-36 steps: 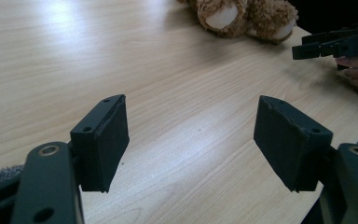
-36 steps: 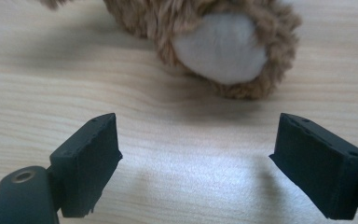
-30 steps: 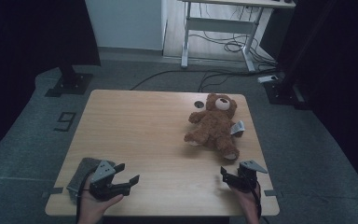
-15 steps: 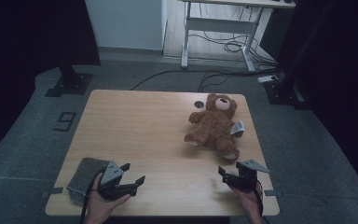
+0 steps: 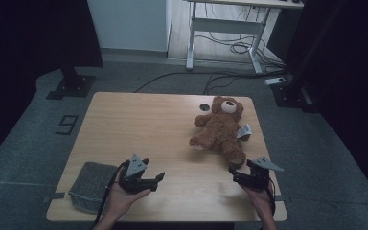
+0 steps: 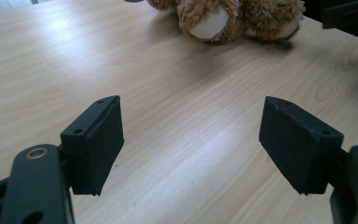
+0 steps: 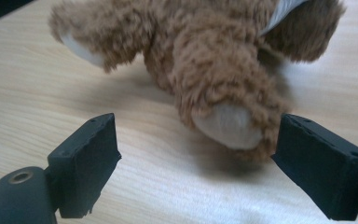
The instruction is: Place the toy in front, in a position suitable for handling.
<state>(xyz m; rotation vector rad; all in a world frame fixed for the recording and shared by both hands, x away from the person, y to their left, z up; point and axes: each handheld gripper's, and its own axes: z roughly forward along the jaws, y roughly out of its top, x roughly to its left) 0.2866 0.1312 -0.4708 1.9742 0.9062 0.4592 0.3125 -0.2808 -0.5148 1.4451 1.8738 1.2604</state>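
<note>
From the high view, the teddy bear (image 5: pixel 222 129) lies on its back at the far right of the wooden table (image 5: pixel 143 124), a white tag (image 5: pixel 244 130) at its side. The right gripper (image 5: pixel 236 175) sits just near of the bear's foot, the left gripper (image 5: pixel 159 178) hovers at the near edge, and a grey cloth (image 5: pixel 90 184) lies at the near left corner.

Over to the left gripper view: jaws spread wide over bare wood, the bear's pale soles (image 6: pixel 209 23) far ahead.

Right gripper view now: jaws wide apart, nothing clamped, one furry leg (image 7: pixel 223 93) pointing between them, its sole close to the right jaw.
</note>
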